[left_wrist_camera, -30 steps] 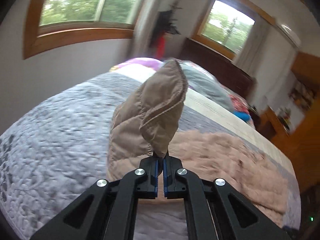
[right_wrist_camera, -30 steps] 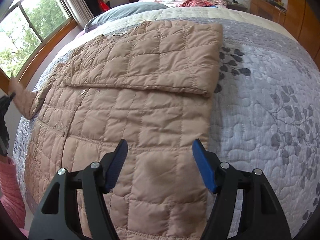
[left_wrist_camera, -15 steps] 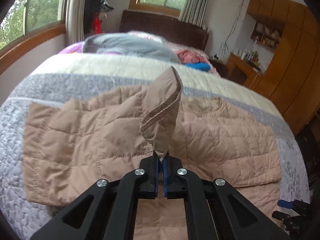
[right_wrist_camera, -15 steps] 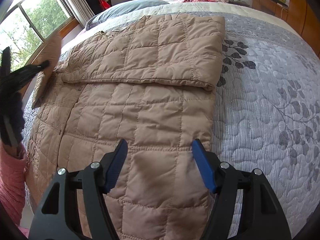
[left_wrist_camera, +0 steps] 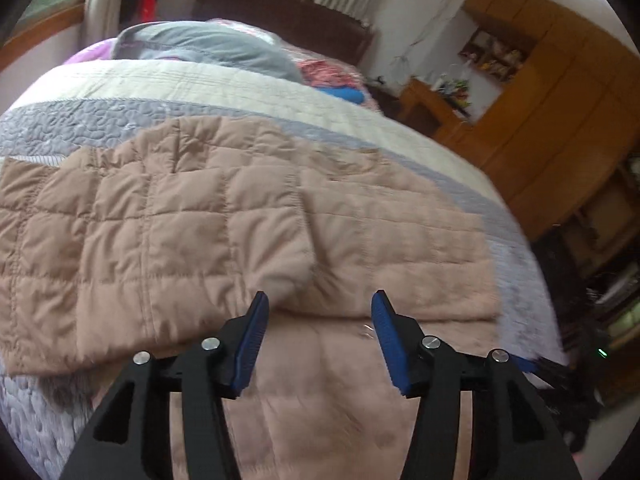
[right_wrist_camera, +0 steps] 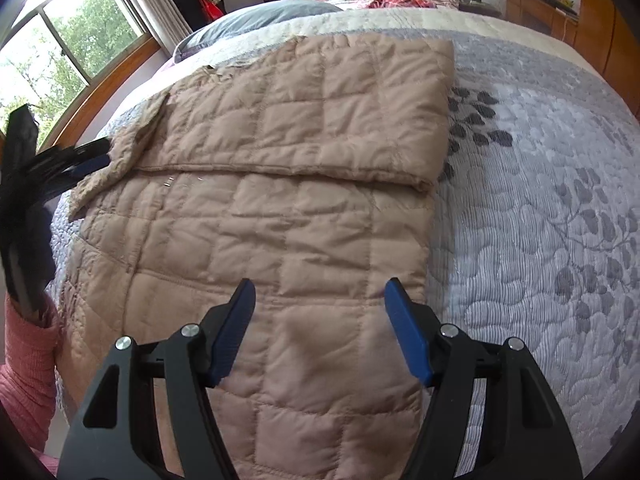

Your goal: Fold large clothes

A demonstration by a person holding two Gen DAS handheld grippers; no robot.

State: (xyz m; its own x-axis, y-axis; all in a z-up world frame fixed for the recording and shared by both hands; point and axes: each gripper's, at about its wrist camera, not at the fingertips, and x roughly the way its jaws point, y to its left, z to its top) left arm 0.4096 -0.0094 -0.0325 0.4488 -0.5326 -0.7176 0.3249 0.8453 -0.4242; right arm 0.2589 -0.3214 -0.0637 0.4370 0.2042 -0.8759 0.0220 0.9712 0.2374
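Sleeve arm: at nine o'clock in the right wrist view, a person's pink sleeve (right_wrist_camera: 24, 364) carries the left gripper (right_wrist_camera: 94, 156), its tips at the jacket's window-side edge.
Left claw: in its own view the left gripper (left_wrist_camera: 318, 334) has its jaws opening, nothing between the blue pads; the sleeve it points at lies loose just past the tips.
Jacket: the tan quilted jacket (right_wrist_camera: 280, 208) lies flat on the grey quilted bedspread (right_wrist_camera: 540, 200), filling the middle of both views, collar end toward twelve o'clock.
Left sleeve: the near sleeve (left_wrist_camera: 160, 240) lies folded across the chest, cuff end by ten o'clock of the left claw, a little rumpled.
Right sleeve: the other sleeve (right_wrist_camera: 320, 108) lies folded over the body, its fold line running nine to three o'clock.
Right claw: the right gripper (right_wrist_camera: 318, 328) hangs over the hem with jaws wide and empty.
Step in hand: letting go of the sleeve fold, I'd say.
Doing it well: draw the left claw straight back so the pads don't snag the cuff, then check that the sleeve lies square within the body's outline.
Next: probably both claws take the hem corners at six o'clock, evenly, for the fold toward the collar.
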